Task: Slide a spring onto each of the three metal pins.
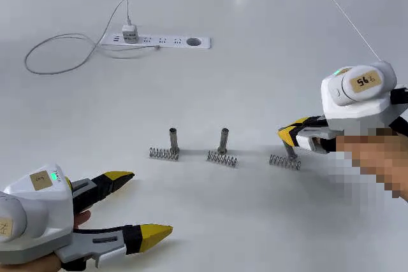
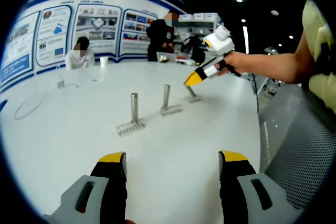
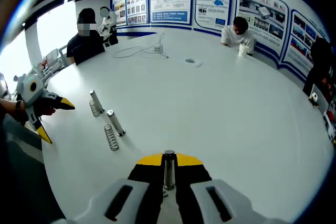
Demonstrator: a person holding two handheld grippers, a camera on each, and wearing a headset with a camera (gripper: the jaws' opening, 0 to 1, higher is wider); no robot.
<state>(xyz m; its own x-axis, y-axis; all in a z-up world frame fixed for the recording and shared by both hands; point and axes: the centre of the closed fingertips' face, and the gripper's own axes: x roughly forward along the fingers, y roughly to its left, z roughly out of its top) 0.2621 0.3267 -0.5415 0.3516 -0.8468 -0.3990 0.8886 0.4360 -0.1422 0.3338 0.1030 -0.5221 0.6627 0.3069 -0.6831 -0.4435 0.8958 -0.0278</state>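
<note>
- Your left gripper [image 1: 150, 200] hovers nearest you, left of the middle pin [image 1: 224, 139], with its jaws spread wide and nothing between them.
- Three springs [image 1: 222, 158] lie flat, one just in front of each pin.
- The left pin [image 1: 173, 139] stands upright beside the middle pin.
- Your right gripper [image 3: 168, 159] is clamped on the right pin [image 1: 291, 153], to the right of the middle pin.
- A power strip [image 1: 162, 41] lies far beyond the middle pin.

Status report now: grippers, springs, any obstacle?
Left gripper open, empty. Right gripper shut on right pin. Springs lie flat, none fitted. Power strip far off.
</note>
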